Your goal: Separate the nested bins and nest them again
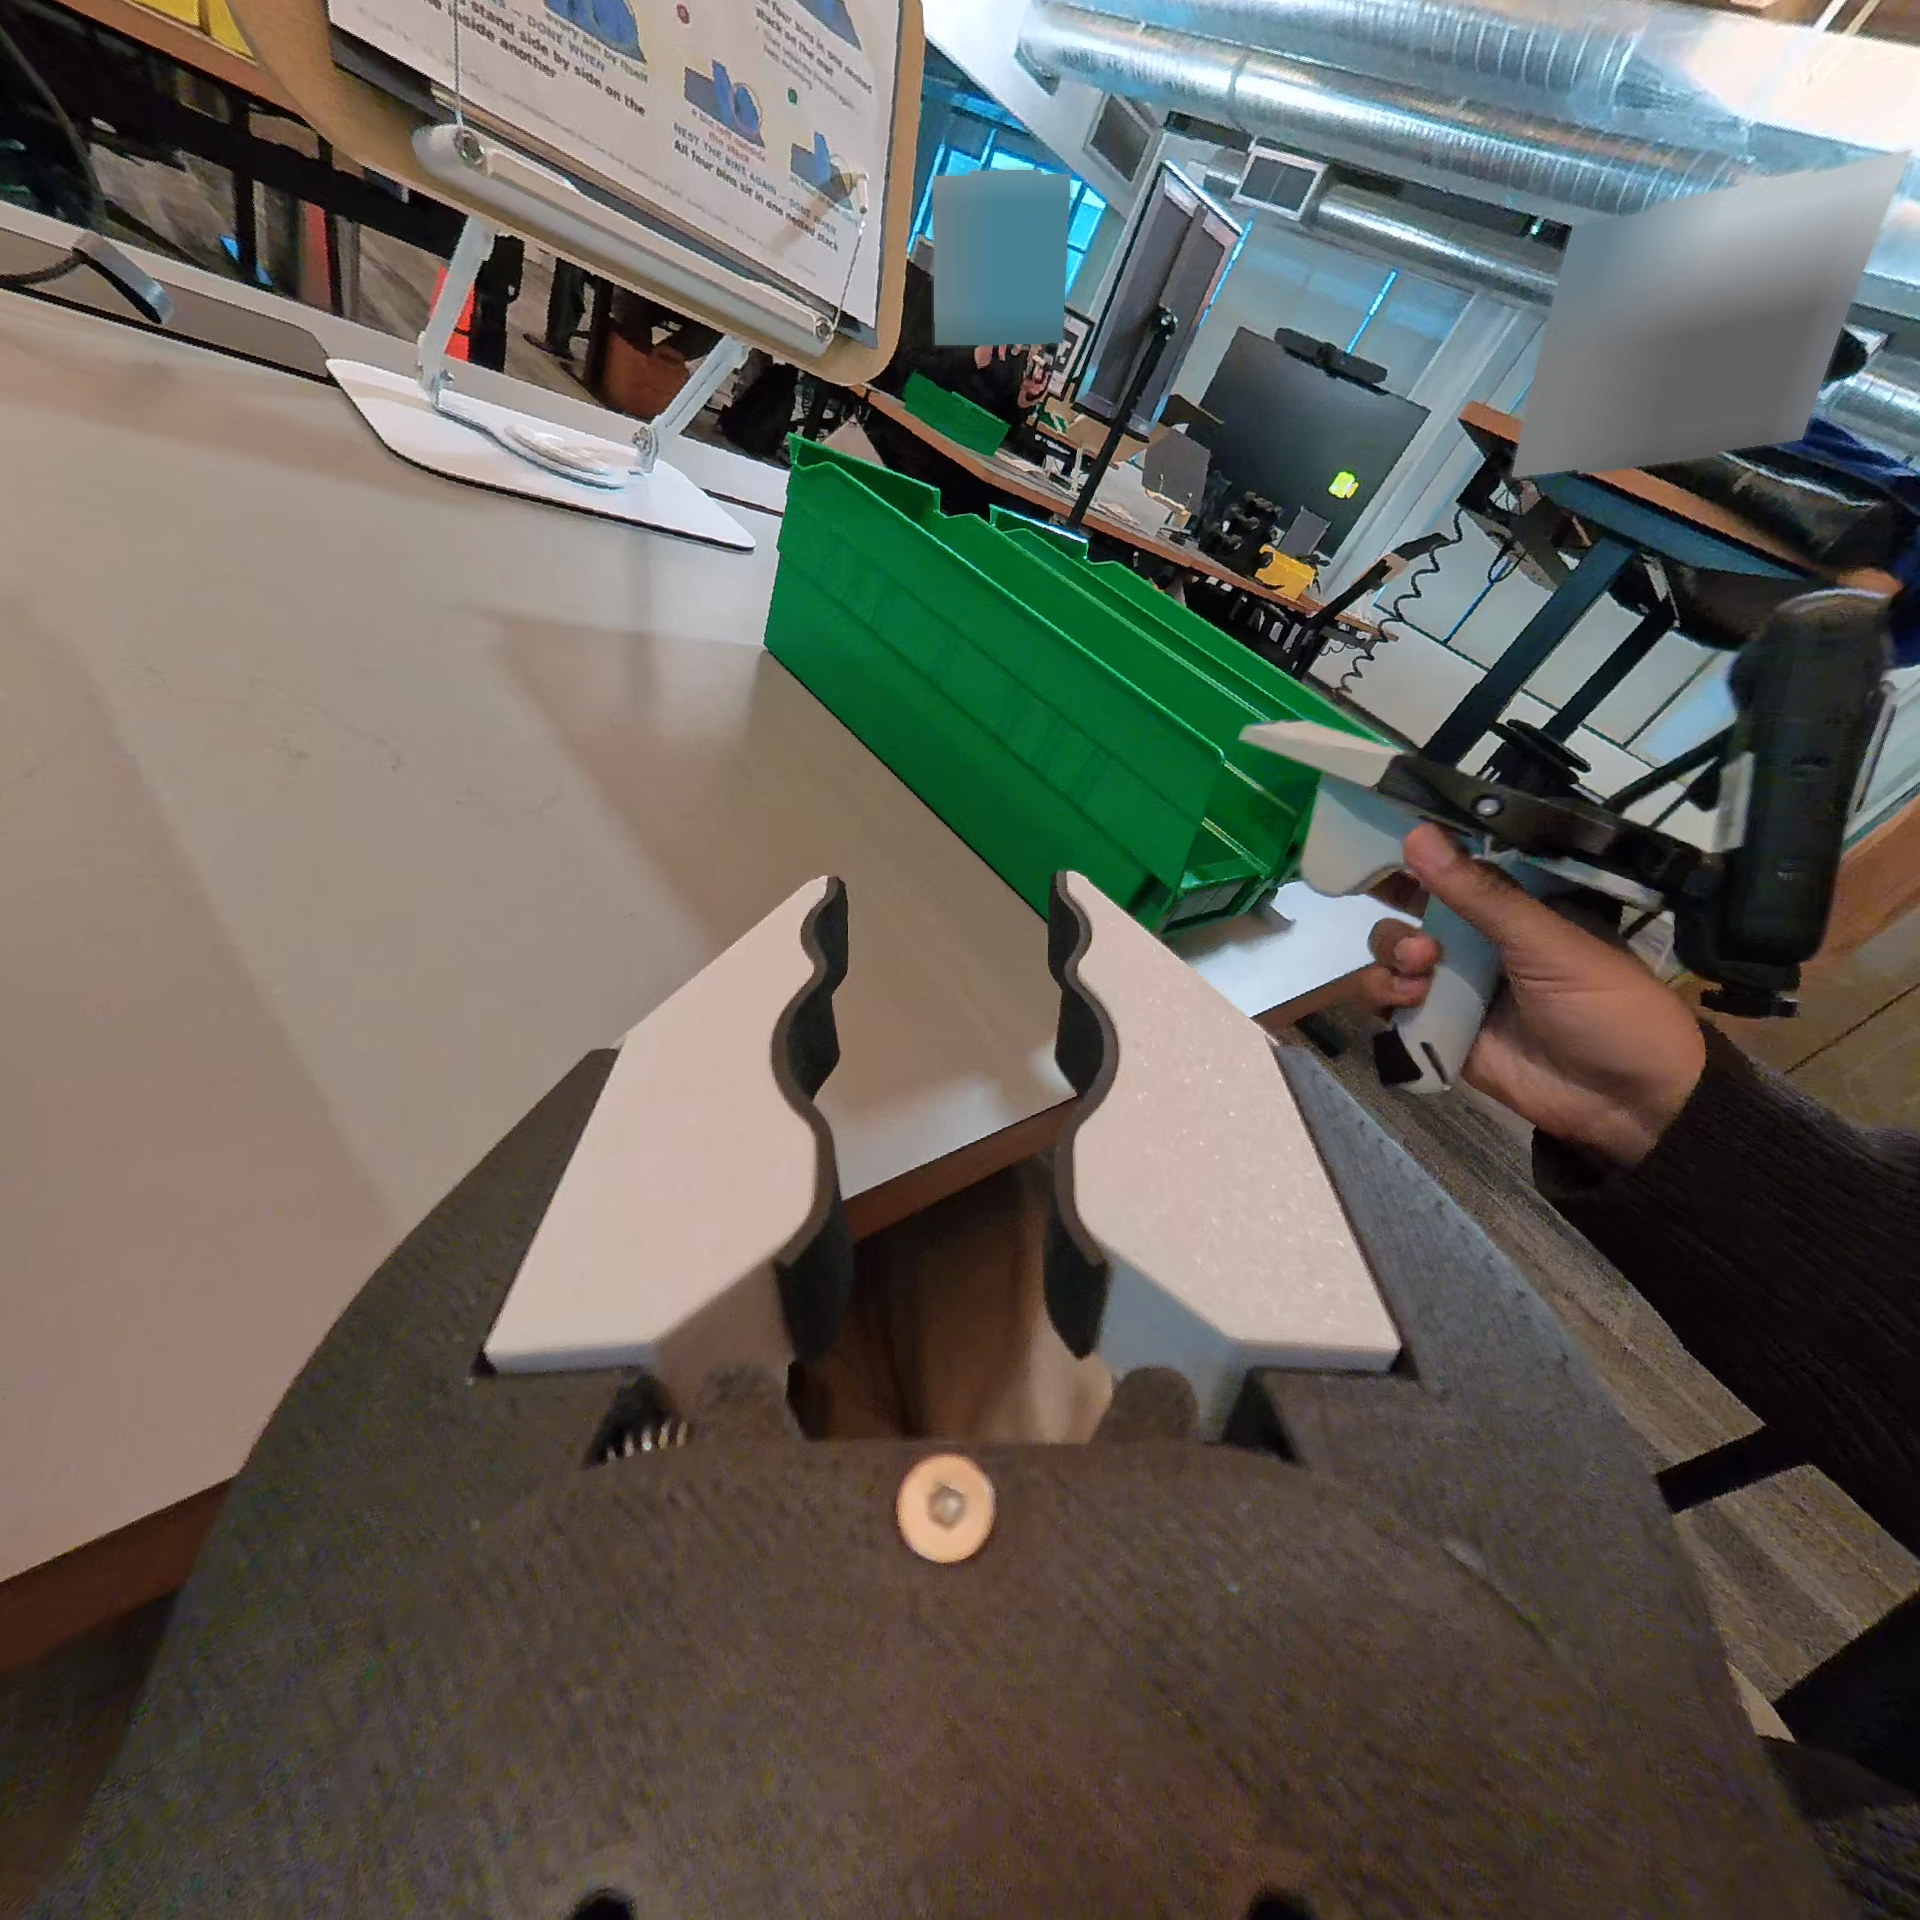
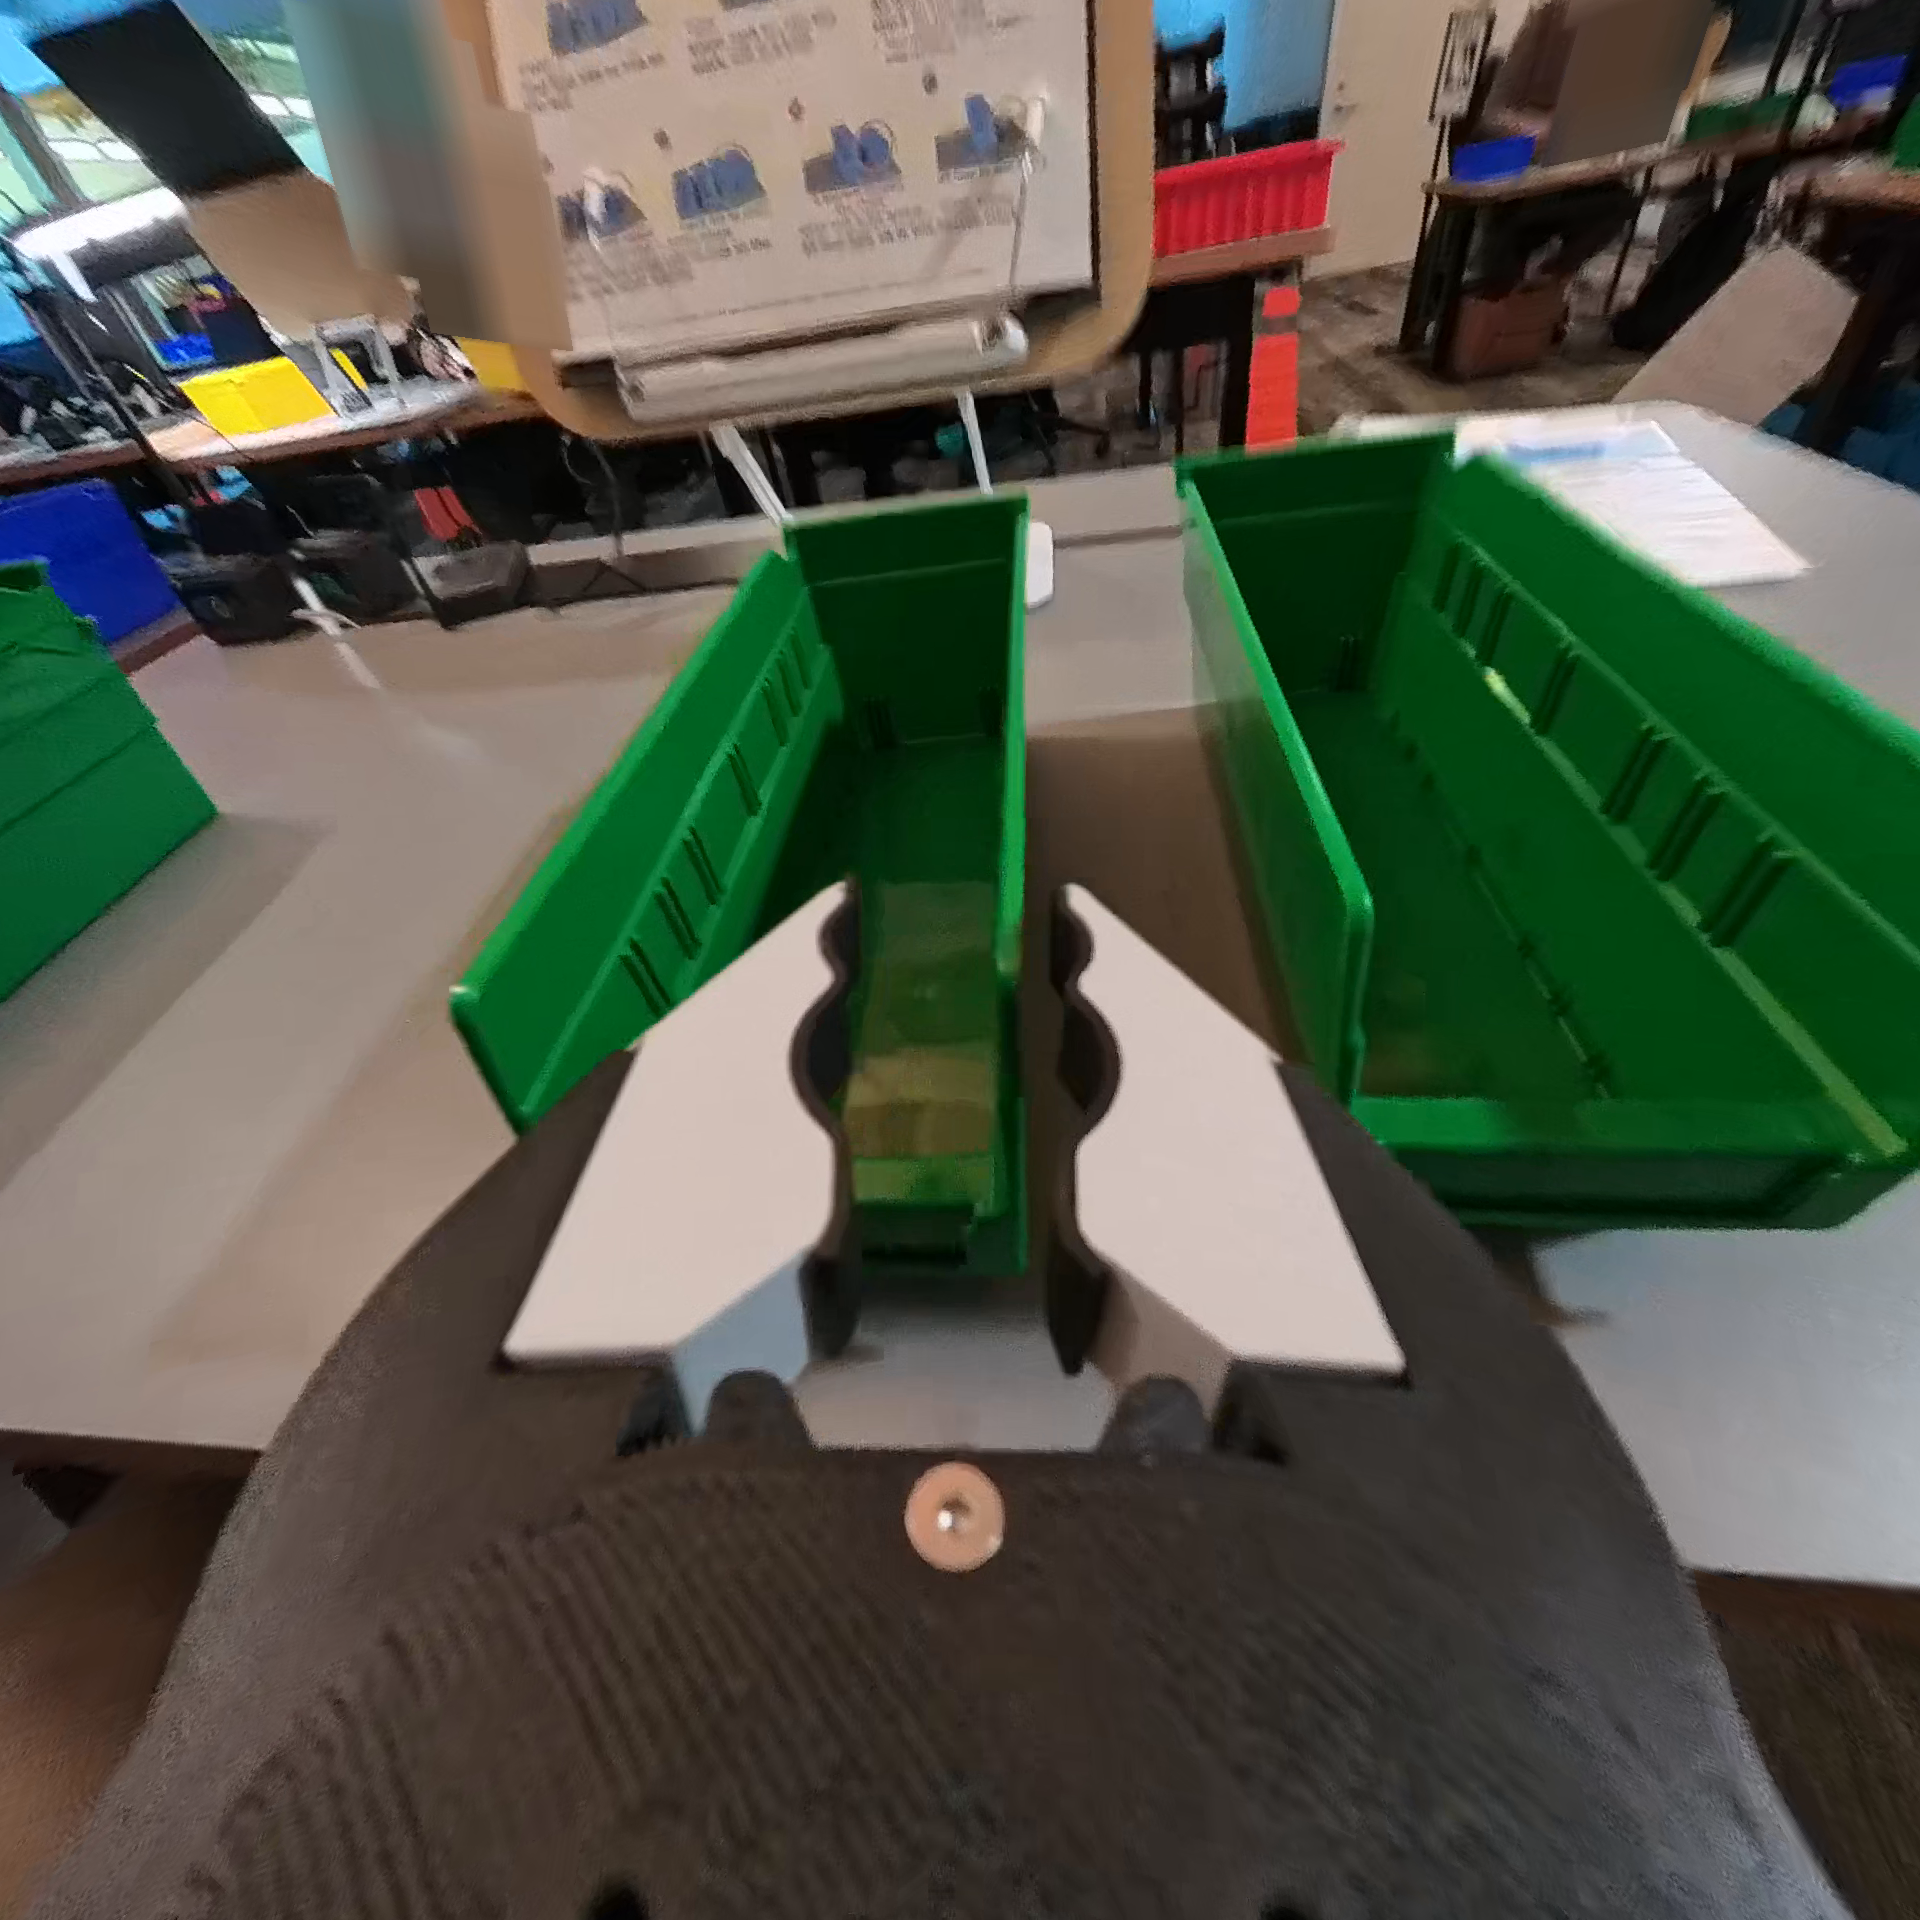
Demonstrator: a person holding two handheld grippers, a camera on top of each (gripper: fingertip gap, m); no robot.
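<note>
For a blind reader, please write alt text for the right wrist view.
An open hand-held gripper hangs over the near end of a long green bin on a grey table. A second green bin lies apart to its right, and an instruction board stands behind.

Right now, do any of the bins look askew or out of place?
Yes. In the right wrist view the middle green bin sits skewed, fanning out leftward, not parallel to the right green bin. A third bin stands apart at far left. Nothing looks damaged or spilled.
</note>
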